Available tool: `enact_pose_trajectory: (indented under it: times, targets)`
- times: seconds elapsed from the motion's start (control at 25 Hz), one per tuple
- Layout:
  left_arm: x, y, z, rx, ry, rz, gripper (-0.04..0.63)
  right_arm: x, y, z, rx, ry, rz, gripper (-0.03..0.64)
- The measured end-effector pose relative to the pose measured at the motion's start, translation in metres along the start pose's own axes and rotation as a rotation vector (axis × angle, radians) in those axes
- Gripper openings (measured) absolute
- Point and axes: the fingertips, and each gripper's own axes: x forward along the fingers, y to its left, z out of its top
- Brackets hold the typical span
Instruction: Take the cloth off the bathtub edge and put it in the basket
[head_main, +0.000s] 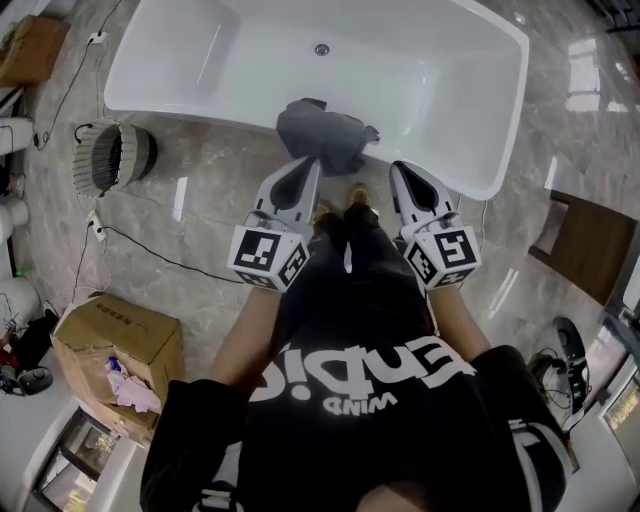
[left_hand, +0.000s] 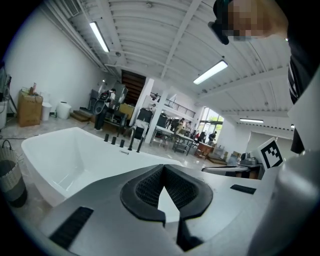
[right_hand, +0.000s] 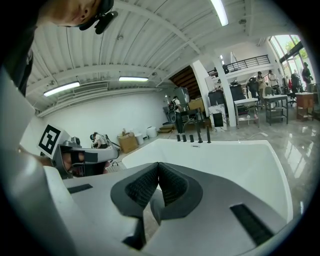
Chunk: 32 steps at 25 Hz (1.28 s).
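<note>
Left gripper (head_main: 309, 168) and right gripper (head_main: 398, 172) are both clenched tip to tip with nothing between their jaws, and they point side by side toward the tub. Just beyond their tips, the dark grey cloth (head_main: 325, 132) lies draped over the near rim of the white bathtub (head_main: 470, 150). Off to the left, the slatted basket (head_main: 112, 157) stands on the marble floor (head_main: 200, 210) beside the bathtub.

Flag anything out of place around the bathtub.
A dark grey cloth lies crumpled over the near rim of the bathtub, not folded or hung flat. A cable trails loose across the floor. Nothing looks spilled or broken.
</note>
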Motion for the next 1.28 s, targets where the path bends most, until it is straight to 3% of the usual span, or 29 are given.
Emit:
enact_pose_trajectory:
  times: [0.28,0.44,0.68,0.88,1.12,1.28]
  targets:
    - [0.033,0.036,-0.049,-0.031,0.02,-0.007,0.012,0.032,-0.028,-0.039,-0.067,0.017,-0.038,0.014]
    - [0.052,0.056,-0.068,-0.081,0.029,-0.033,0.014,0.044,-0.036,-0.065,-0.053,0.054,-0.048,0.014]
    - [0.063,0.062,-0.075,-0.043,0.064,-0.048,0.02,0.046,-0.034,-0.073,-0.006,0.075,-0.042,0.014]
    - [0.069,0.054,-0.076,-0.039,0.064,-0.098,0.301,0.05,-0.031,-0.065,0.003,0.066,-0.02,0.014]
    - [0.077,0.049,-0.092,0.025,0.144,-0.167,0.324,0.05,-0.038,-0.065,0.026,0.067,-0.037,0.014]
    - [0.09,0.055,-0.121,0.102,0.254,-0.226,0.322,0.051,-0.042,-0.069,0.036,0.075,-0.049,0.014]
